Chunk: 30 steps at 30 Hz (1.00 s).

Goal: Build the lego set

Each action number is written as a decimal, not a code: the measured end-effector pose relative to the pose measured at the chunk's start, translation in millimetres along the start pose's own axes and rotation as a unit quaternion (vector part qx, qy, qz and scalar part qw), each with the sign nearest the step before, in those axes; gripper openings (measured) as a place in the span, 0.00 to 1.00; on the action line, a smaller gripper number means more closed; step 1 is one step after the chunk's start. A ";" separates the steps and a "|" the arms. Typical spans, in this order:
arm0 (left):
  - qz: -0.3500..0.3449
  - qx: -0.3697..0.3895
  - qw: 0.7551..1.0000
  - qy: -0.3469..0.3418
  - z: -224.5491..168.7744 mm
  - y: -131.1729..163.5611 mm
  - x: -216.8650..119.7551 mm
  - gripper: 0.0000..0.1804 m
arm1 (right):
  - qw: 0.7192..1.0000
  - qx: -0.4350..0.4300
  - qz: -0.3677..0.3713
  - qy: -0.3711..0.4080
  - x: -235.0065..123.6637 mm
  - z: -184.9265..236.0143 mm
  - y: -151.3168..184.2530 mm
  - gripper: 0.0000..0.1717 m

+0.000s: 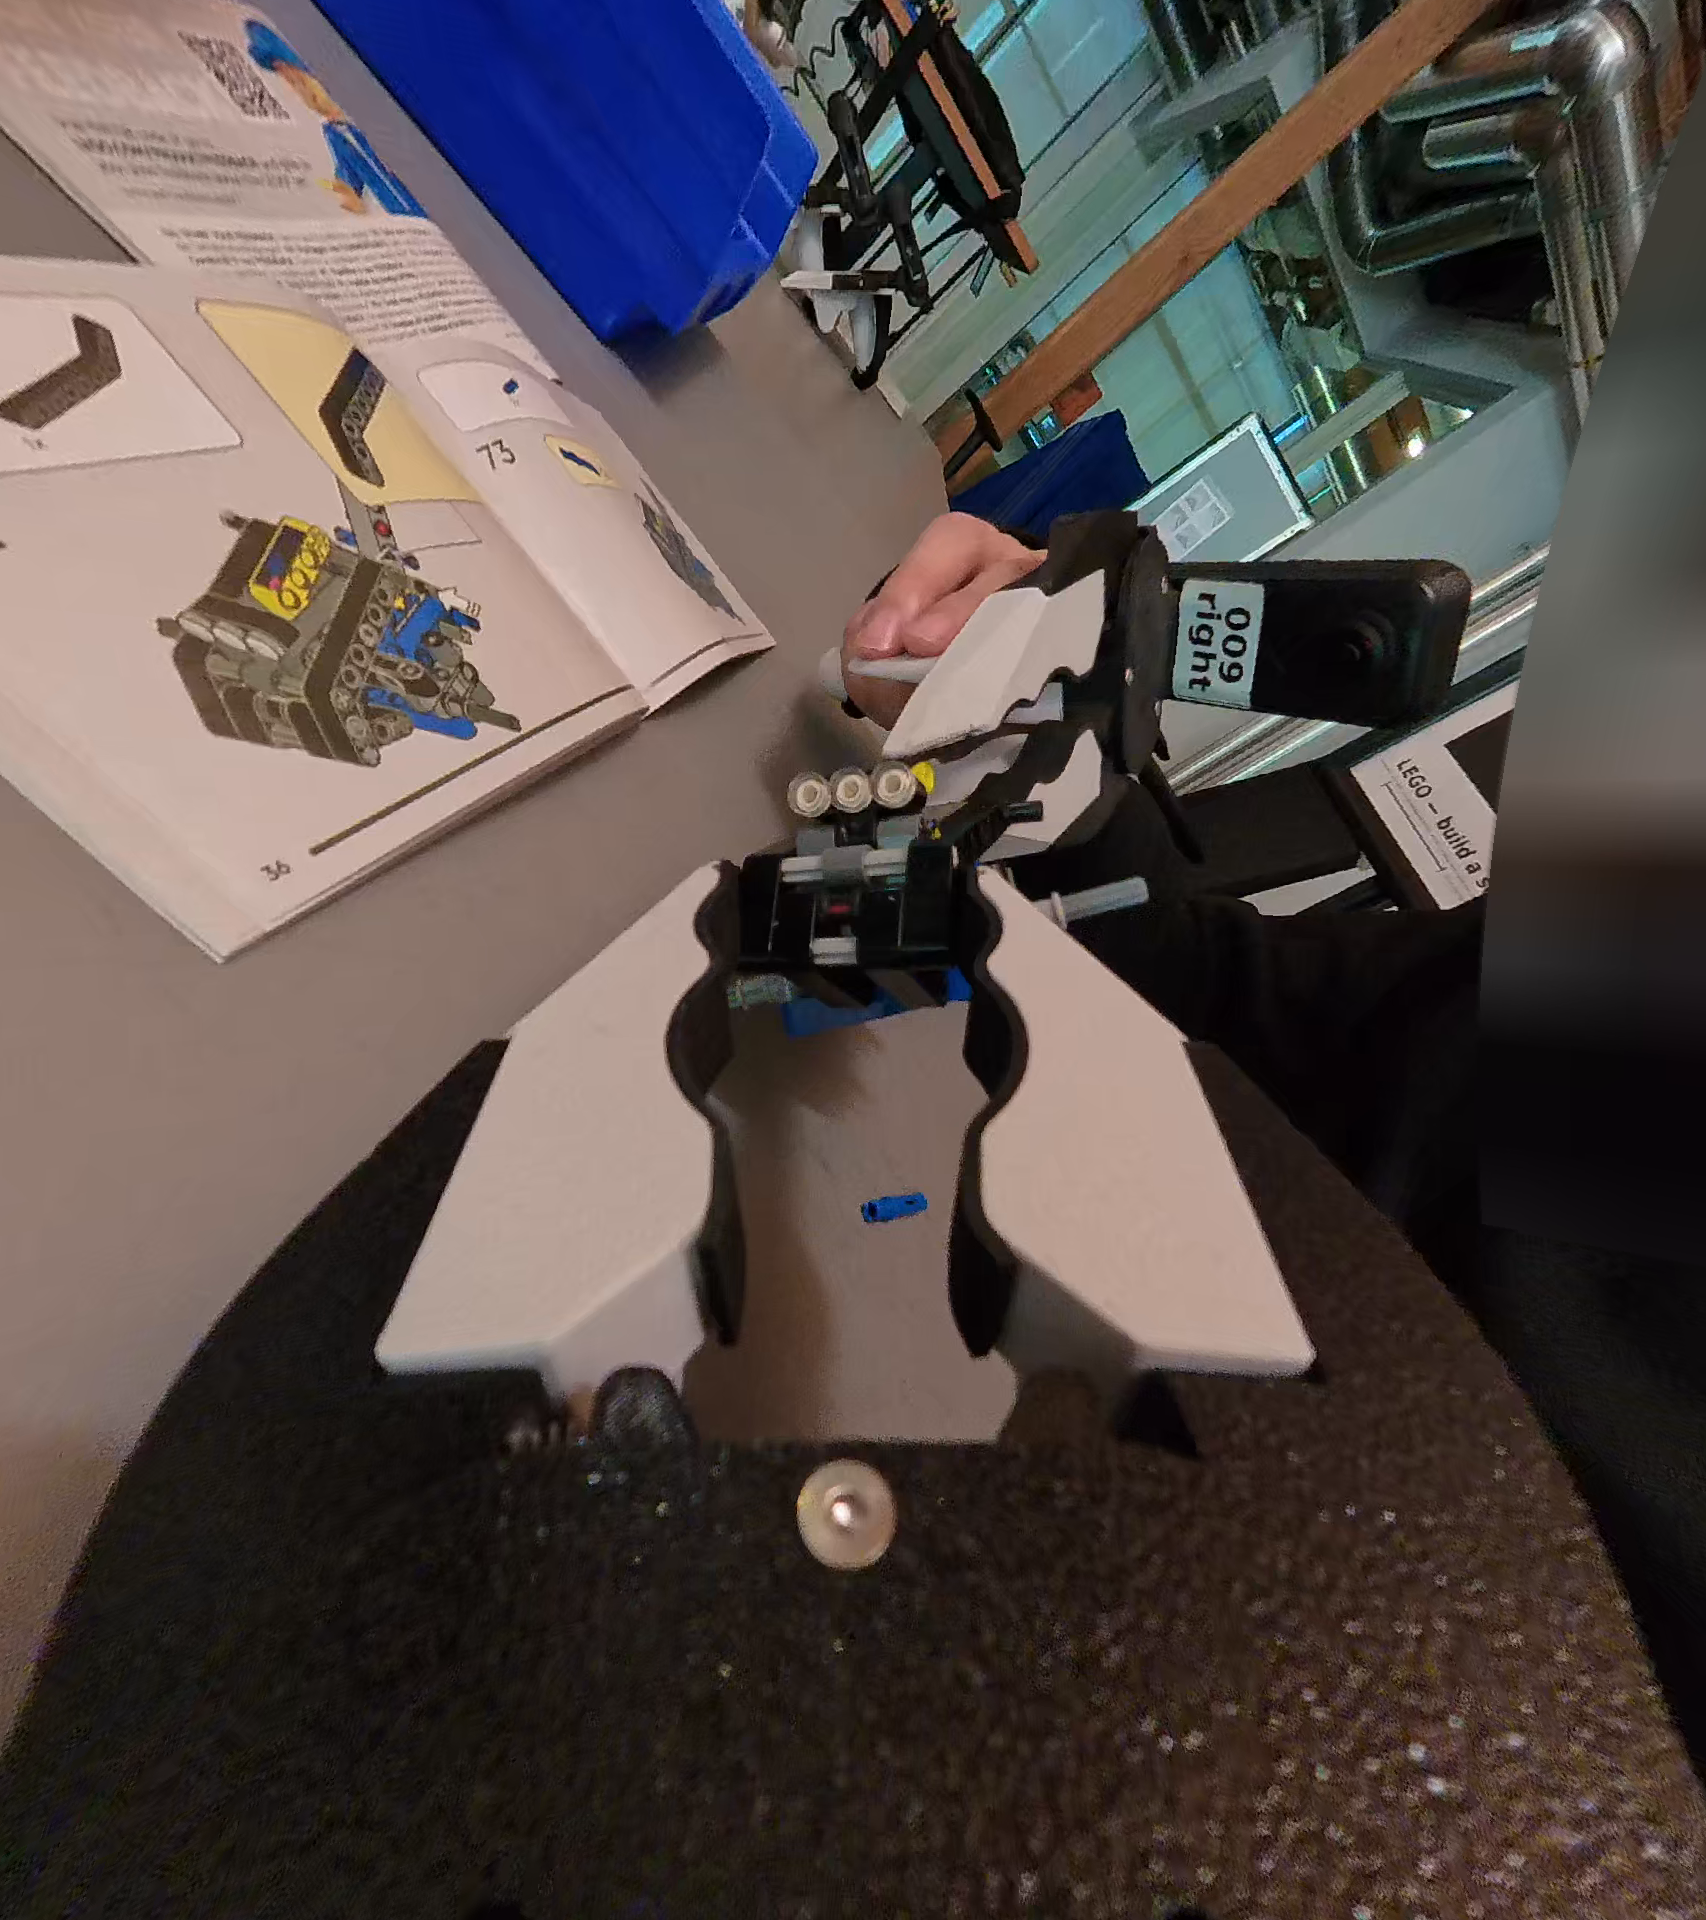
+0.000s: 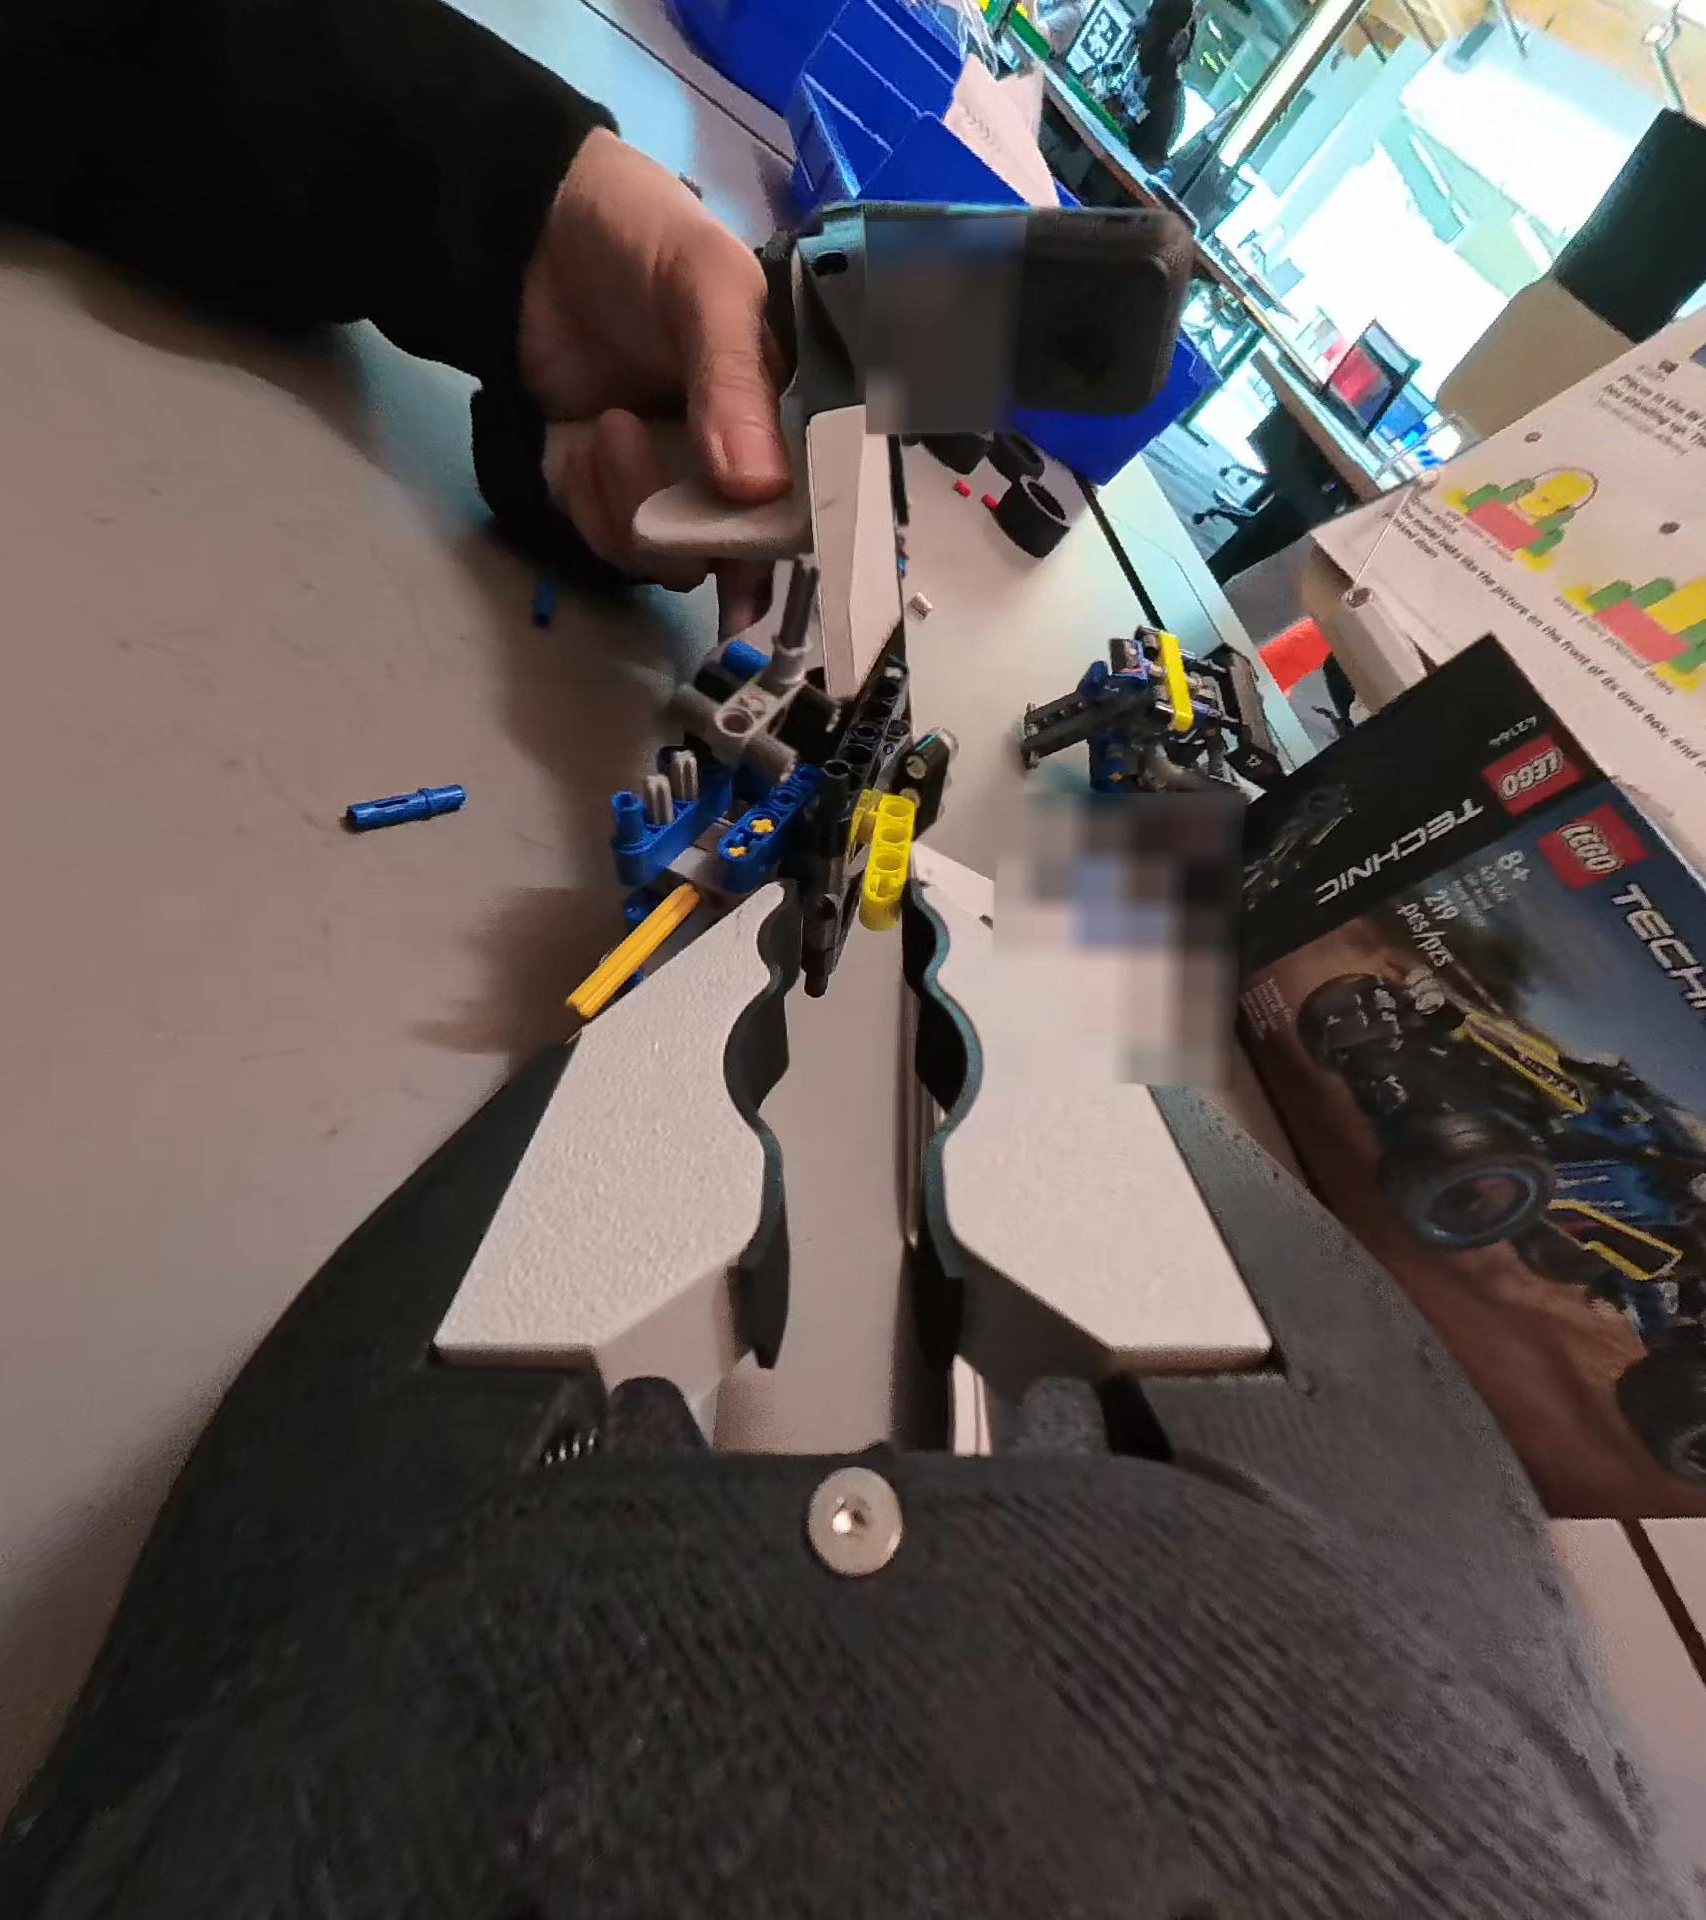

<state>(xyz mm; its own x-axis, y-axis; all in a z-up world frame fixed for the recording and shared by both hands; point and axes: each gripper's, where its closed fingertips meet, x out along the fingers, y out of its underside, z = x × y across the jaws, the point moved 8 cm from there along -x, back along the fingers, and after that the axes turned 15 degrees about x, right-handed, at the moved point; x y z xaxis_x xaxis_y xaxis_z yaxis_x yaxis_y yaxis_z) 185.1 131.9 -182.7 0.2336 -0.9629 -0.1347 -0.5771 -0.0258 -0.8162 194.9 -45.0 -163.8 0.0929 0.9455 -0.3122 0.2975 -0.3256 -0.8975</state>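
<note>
Beneath everything, a grey table point(image 1: 101, 1143). Left of the left fingers and beyond them, an open instruction booklet point(image 1: 309, 582); farther off, a blue bin point(image 1: 600, 135). Right of the right fingers, a printed toy box point(image 2: 1535, 1091), with a second small brick assembly point(image 2: 1140, 717) on the table beyond the tips.

Clamped between the left gripper point(image 1: 849, 925) tips, part open: a black, grey and blue brick model point(image 1: 854, 894), pads pressed on both sides. Closed narrowly on the same model's black beam and yellow piece point(image 2: 885, 852): the right gripper point(image 2: 849, 925).

Between the left fingers, nearer the palm, on the table: a loose blue pin point(image 1: 893, 1207).
</note>
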 end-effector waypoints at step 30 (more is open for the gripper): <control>0.005 0.287 0.946 -0.147 -29.0 -23.1 -20.0 0.19 | 0.957 -0.244 0.079 0.138 -0.3 10.4 -3.0 0.08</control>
<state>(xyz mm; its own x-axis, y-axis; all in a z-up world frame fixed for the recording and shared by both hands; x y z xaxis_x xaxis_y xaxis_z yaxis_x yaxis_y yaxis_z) 171.1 143.9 -144.9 0.4877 -0.8434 -0.2255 -0.0790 0.2146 -0.9735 184.1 -44.5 -164.3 0.3998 0.8738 -0.2769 0.6618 -0.4842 -0.5723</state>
